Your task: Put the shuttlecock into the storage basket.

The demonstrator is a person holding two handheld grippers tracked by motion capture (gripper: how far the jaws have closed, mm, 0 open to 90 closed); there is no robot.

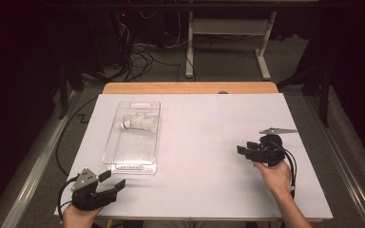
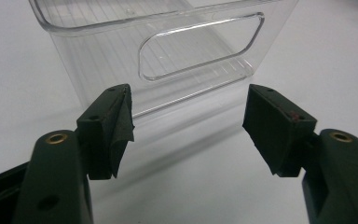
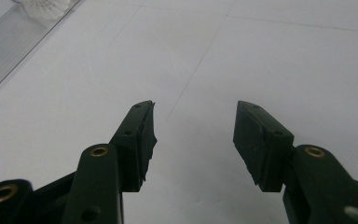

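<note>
A clear plastic bin [image 1: 134, 135] lies on the white table's left half, with white shuttlecocks [image 1: 137, 122] inside near its far end. My left gripper [image 1: 112, 180] rests near the table's front left corner, open and empty, pointing at the bin's near end wall [image 2: 168, 51] with its handle slot. My right gripper [image 1: 244, 151] sits at the right of the table, held by a hand, its jaws open and empty over bare white surface. In the right gripper view [image 3: 193, 135] the bin's edge [image 3: 14, 42] and a shuttlecock [image 3: 46, 7] show at the top left.
The white table top [image 1: 209, 142] has a wooden strip [image 1: 190, 88] along its far edge. Beyond it stand a white desk frame [image 1: 228, 42] and cables on the floor [image 1: 142, 57]. Metal rails [image 1: 33, 161] run along both sides of the table.
</note>
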